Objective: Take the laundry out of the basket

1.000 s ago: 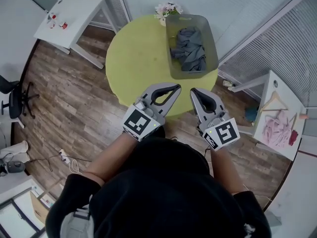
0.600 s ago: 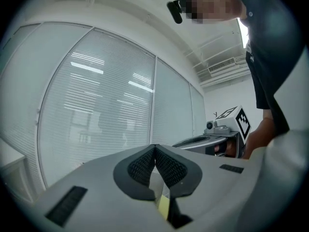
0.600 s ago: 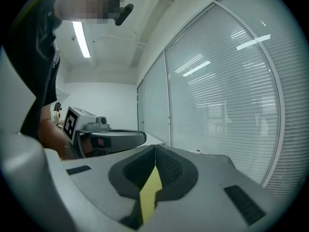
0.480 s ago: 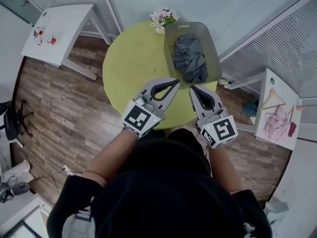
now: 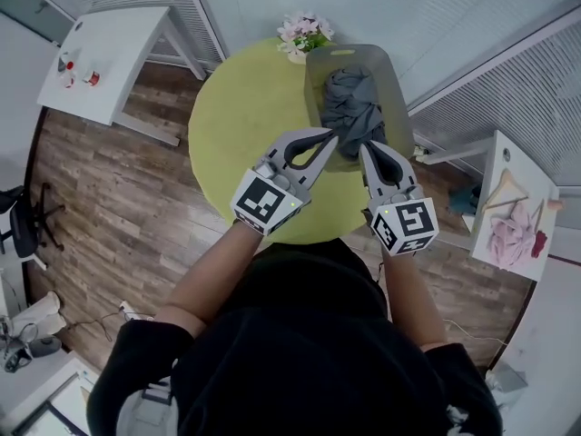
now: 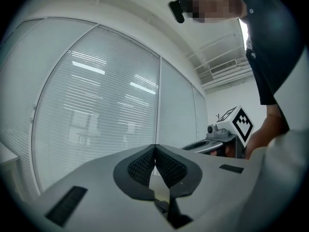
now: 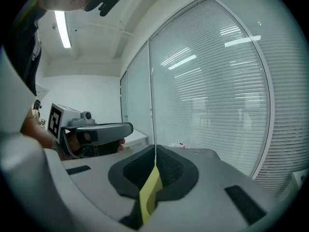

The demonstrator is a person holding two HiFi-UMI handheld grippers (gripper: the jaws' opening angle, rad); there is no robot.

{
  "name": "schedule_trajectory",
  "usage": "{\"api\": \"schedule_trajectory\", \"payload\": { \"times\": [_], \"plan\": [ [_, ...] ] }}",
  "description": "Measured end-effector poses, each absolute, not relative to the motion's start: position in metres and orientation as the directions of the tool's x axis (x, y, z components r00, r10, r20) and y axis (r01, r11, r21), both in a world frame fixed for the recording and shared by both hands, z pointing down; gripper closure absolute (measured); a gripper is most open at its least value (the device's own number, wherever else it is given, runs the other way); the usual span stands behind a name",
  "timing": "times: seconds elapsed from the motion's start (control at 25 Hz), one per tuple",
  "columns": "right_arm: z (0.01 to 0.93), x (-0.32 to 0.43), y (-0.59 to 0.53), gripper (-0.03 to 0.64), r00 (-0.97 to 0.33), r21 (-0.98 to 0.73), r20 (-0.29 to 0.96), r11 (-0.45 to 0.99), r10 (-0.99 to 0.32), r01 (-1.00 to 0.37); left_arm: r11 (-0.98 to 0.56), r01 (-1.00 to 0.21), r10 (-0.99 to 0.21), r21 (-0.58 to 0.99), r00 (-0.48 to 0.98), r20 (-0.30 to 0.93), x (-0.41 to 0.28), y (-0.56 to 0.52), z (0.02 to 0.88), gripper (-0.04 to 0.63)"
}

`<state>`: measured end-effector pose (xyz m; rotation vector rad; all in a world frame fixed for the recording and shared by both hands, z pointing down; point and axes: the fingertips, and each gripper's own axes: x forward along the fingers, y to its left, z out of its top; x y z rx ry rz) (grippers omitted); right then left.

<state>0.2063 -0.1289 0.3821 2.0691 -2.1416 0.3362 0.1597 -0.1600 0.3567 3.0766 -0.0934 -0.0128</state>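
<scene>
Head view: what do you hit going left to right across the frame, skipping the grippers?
Black office chair → white table → yellow round table → grey basket holding grey laundry → white side table with pink clothes. Flowers left out: they overlap table and basket.

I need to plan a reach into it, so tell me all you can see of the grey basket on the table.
The basket is a grey, rectangular tub of what looks like translucent plastic, with rounded corners. It stands upright on the right part of the round yellow-green table, holding crumpled grey laundry, with flowers beside its far left corner.
</scene>
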Motion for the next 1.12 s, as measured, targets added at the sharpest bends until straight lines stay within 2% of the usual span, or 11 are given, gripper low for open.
{"api": "schedule_trajectory", "payload": {
  "times": [0.2, 0.52, 0.8, 1.12],
  "plan": [
    [0.402, 0.239, -0.158, 0.592, -0.027, -0.088, 0.287, 0.002, -0.957, -0.996, -0.997, -0.065, -0.066, 0.031, 0.997, -0.037, 0.193, -0.181, 0.370, 0.586],
    [0.469, 0.298, -0.192, 0.587, 0.029, -0.130, 0.413, -0.091, -0.910, -0.987, -0.996, -0.083, -0.083, 0.008, 0.996, 0.030, 0.247, -0.222, 0.402, 0.586],
    [0.530, 0.336, -0.221, 0.500, 0.046, -0.173, 0.539, -0.165, -0.841, -0.971, -0.997, -0.081, -0.082, -0.013, 0.996, 0.039, 0.288, -0.252, 0.419, 0.586],
    [0.604, 0.363, -0.241, 0.363, 0.060, -0.246, 0.656, -0.289, -0.752, -0.925, -0.997, -0.080, -0.080, -0.012, 0.995, 0.063, 0.322, -0.282, 0.439, 0.586]
  ]
}}
